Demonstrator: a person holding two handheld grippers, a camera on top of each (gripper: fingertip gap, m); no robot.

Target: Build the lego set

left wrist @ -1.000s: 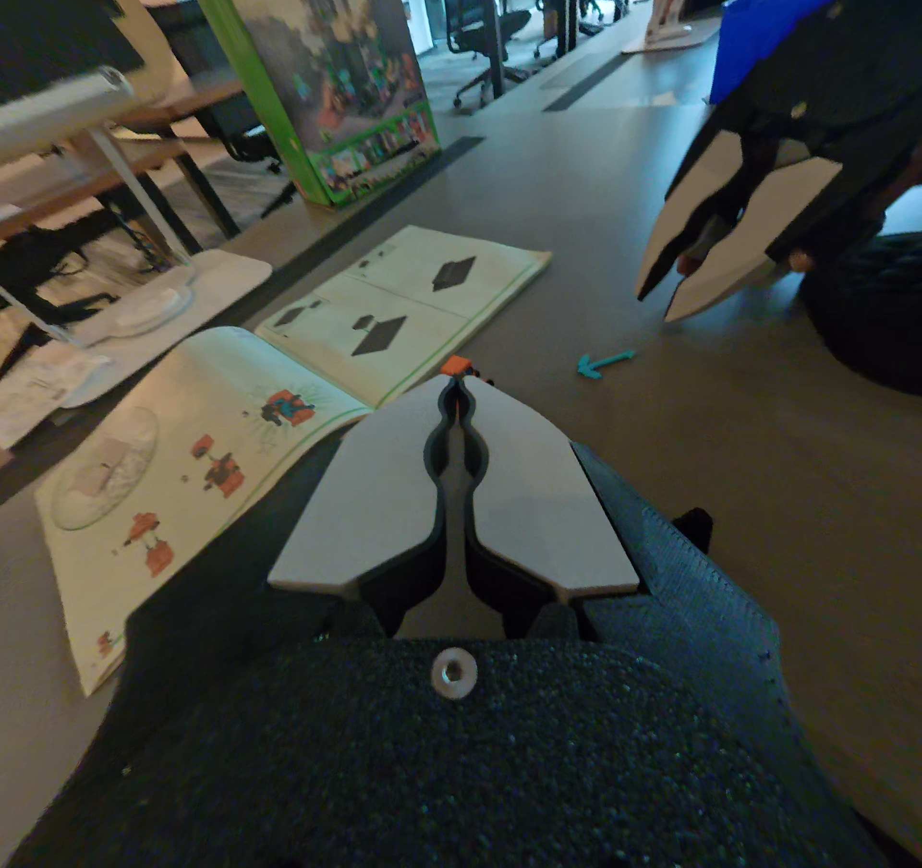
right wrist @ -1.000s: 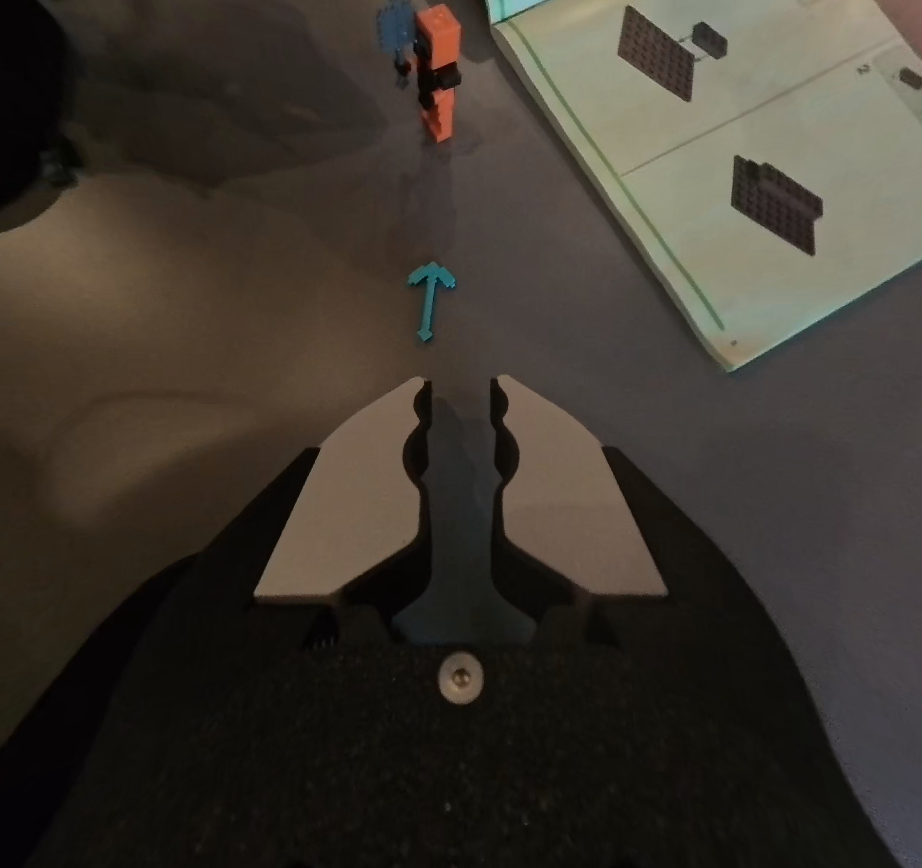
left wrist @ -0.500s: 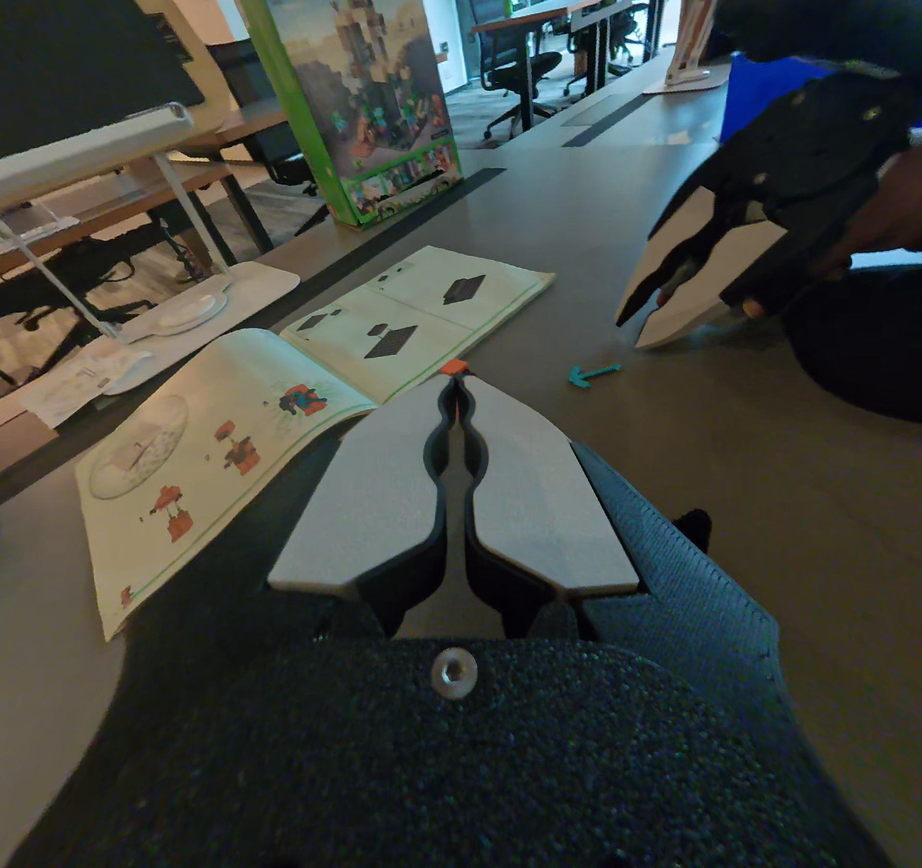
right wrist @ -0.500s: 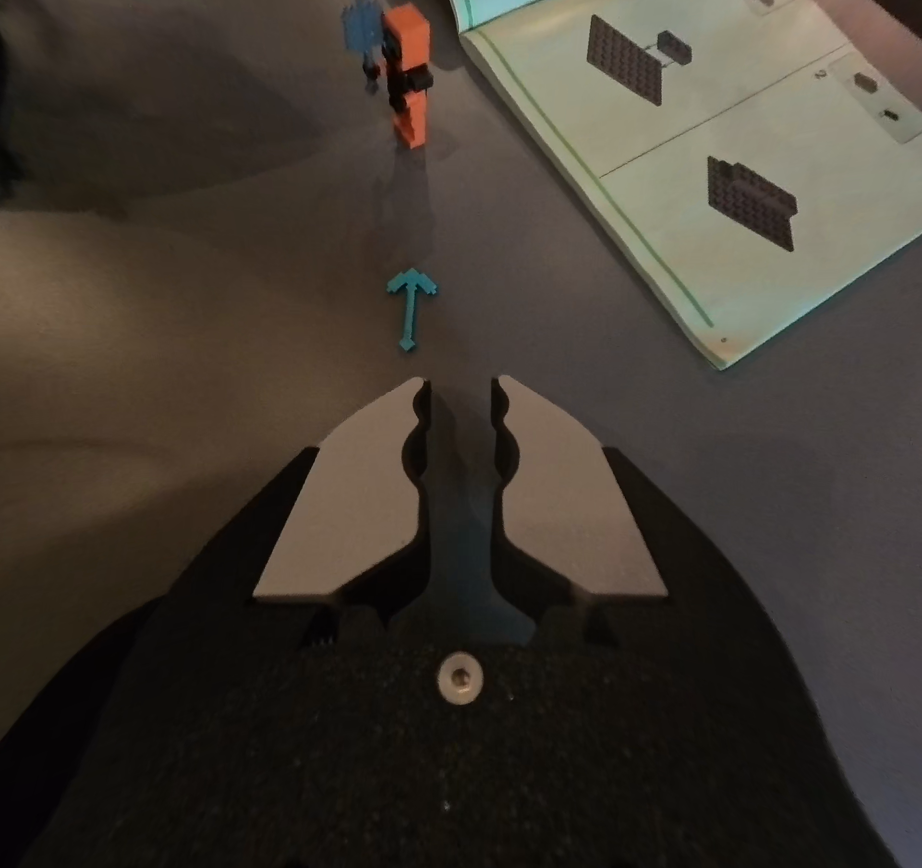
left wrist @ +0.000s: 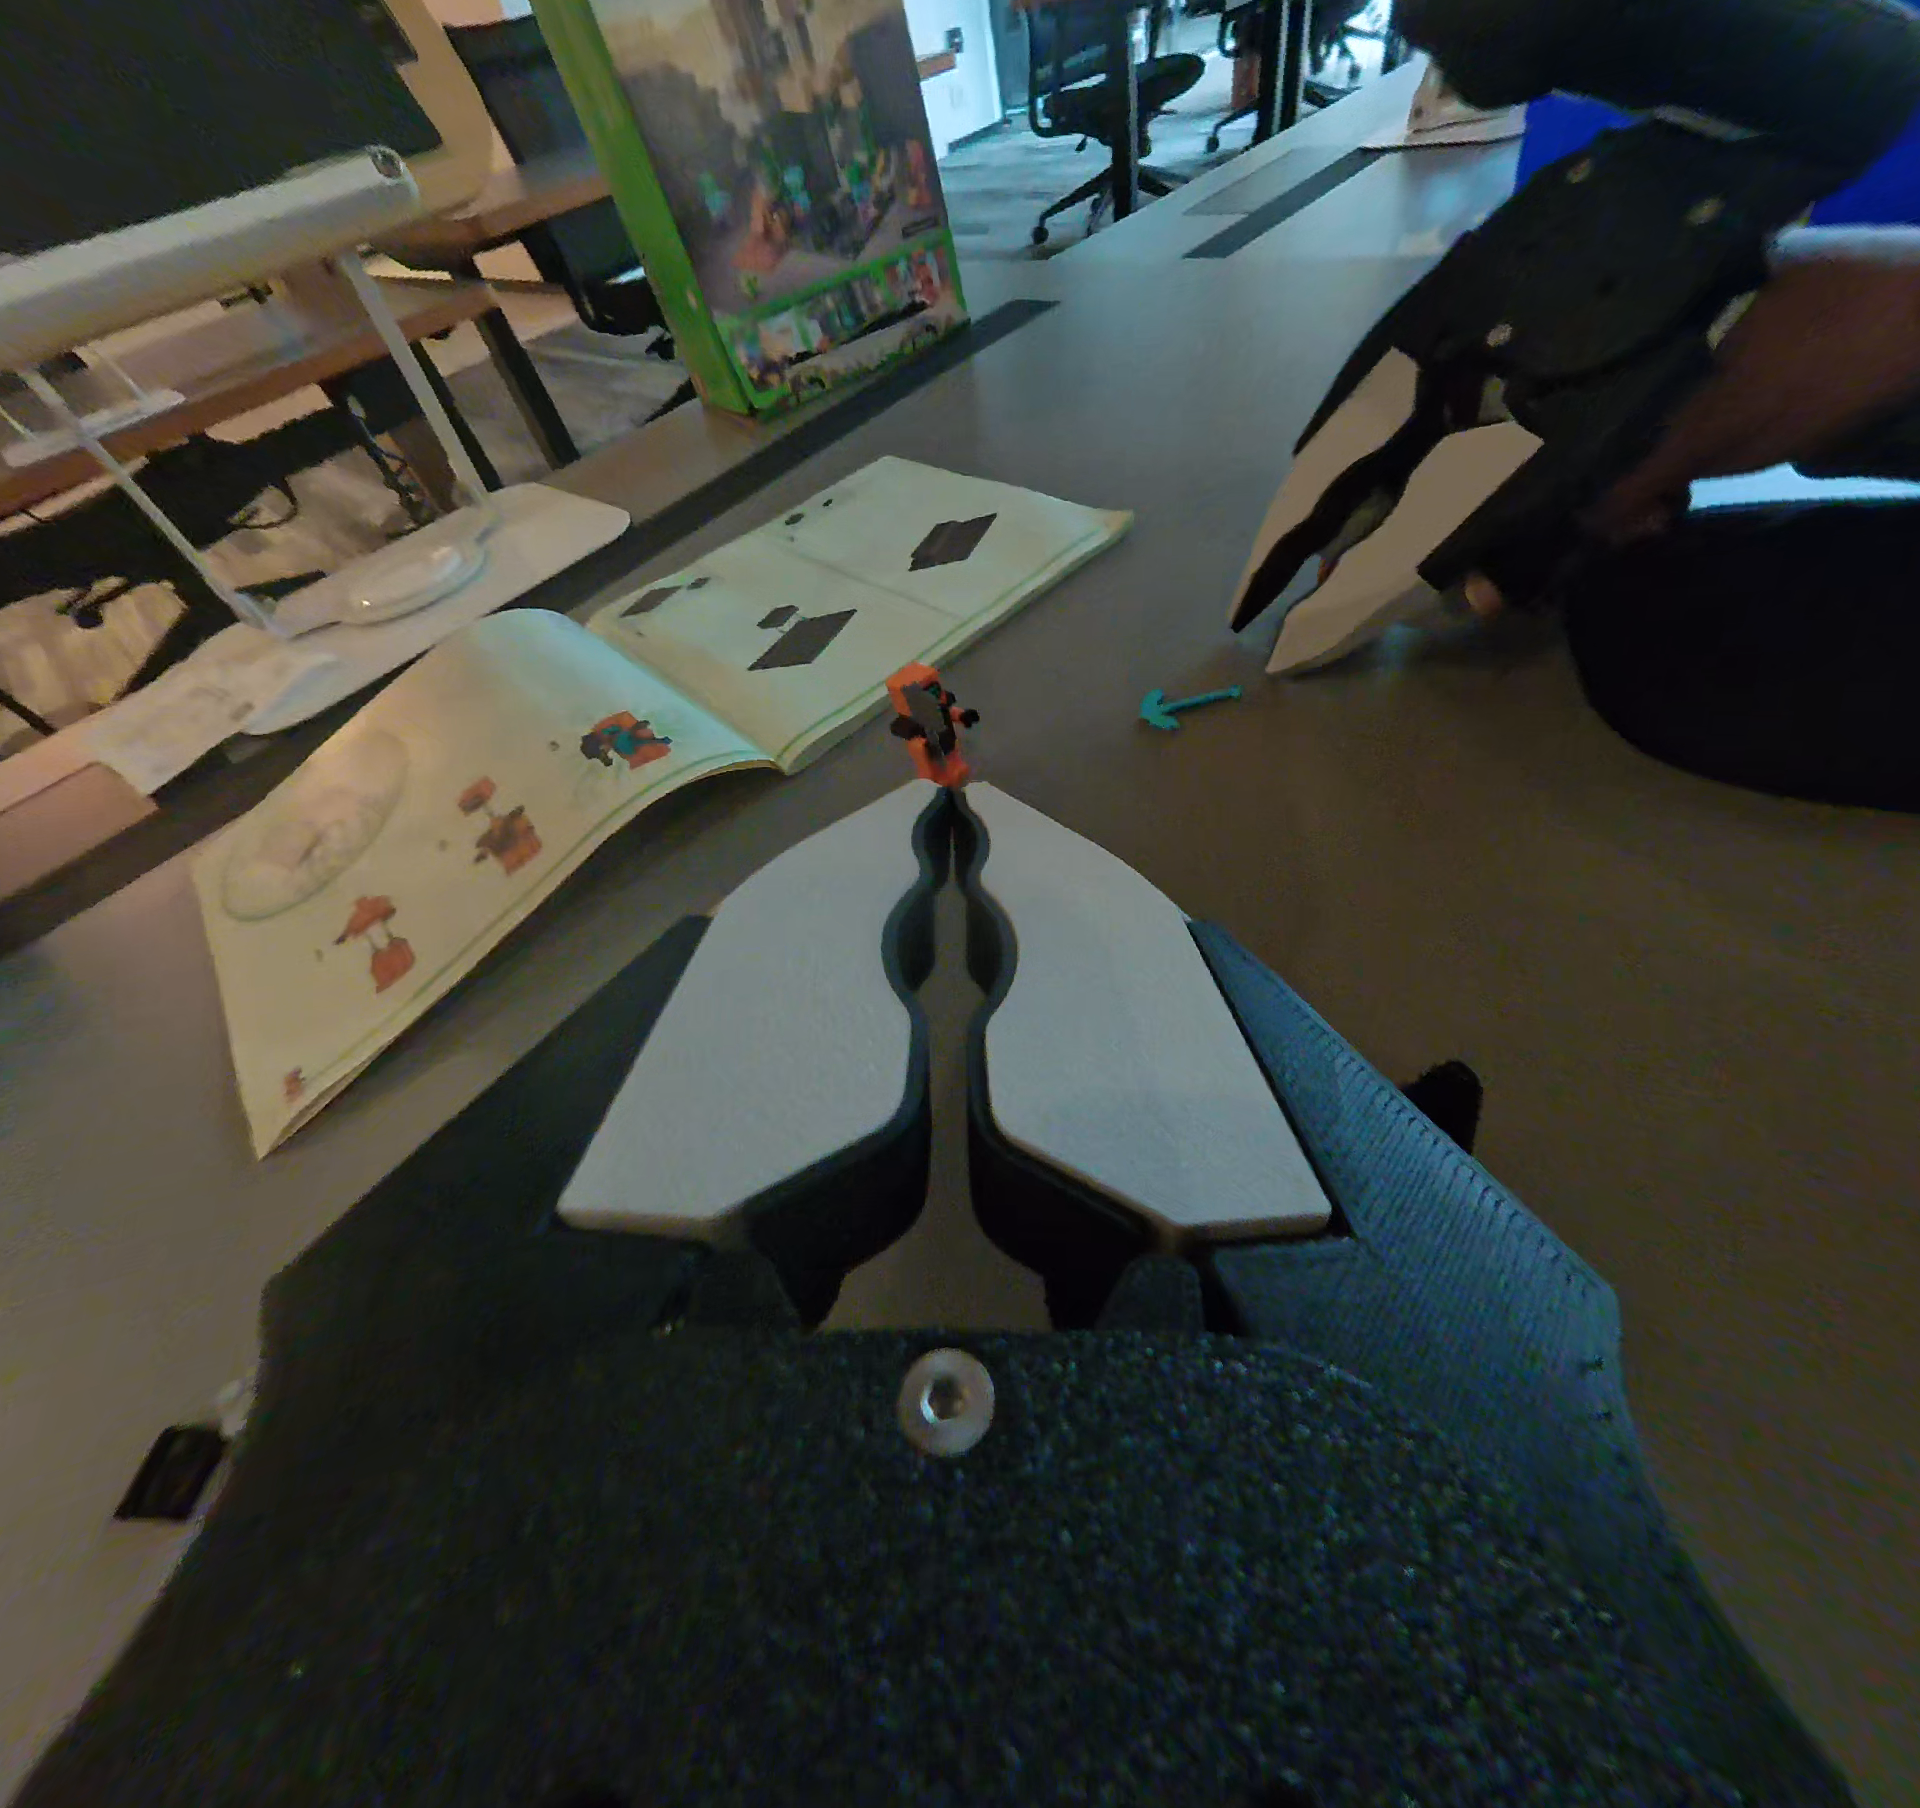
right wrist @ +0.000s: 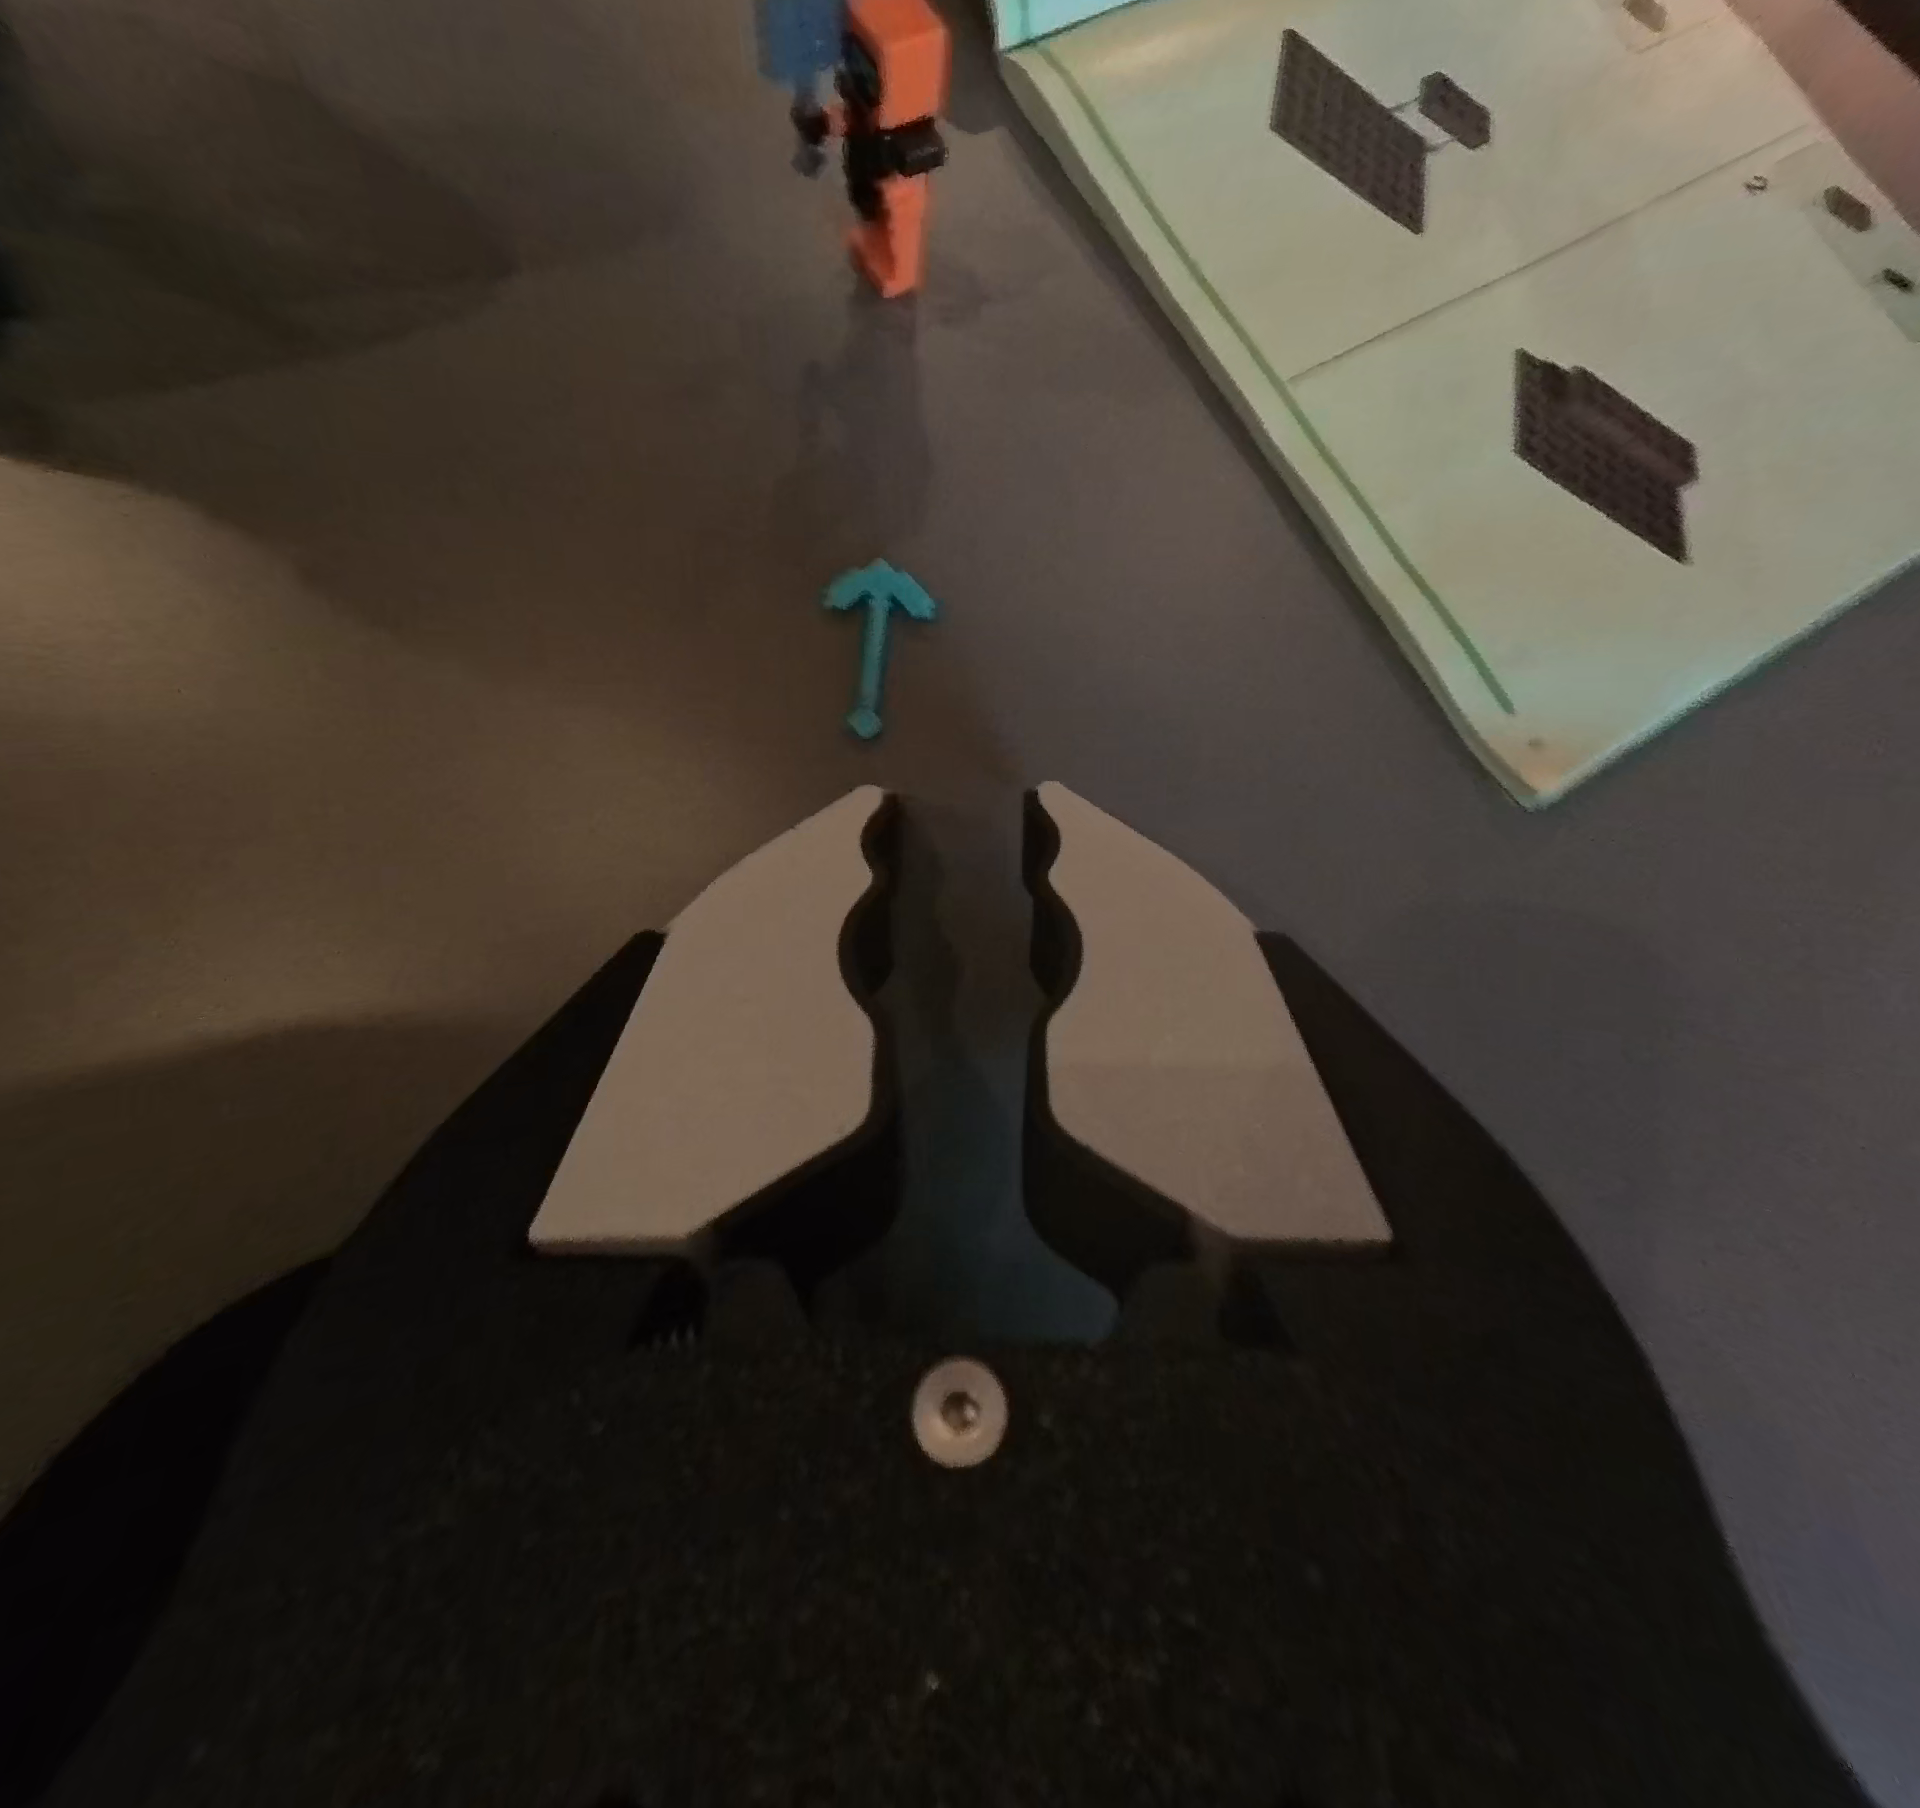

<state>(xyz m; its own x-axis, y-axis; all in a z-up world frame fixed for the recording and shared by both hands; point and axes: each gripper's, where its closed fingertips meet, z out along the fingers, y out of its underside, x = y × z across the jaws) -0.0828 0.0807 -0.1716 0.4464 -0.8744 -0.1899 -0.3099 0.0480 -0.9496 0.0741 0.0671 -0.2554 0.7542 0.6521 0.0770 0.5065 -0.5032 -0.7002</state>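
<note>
Lego pickaxe, tiny flat teal plastic (right wrist: 874,646), lies on the grey surface (right wrist: 416,823) between the orange blocky figure (right wrist: 894,137) and the empty, part-open right gripper (right wrist: 961,797). Light, stiff, likely slippery; pinch its thin handle. Left gripper (left wrist: 953,794) looks closed, empty.

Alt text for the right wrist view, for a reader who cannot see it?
The open right gripper points at a teal pickaxe piece lying on the grey table. Beyond stands an orange lego figure, beside an open instruction booklet.
</note>
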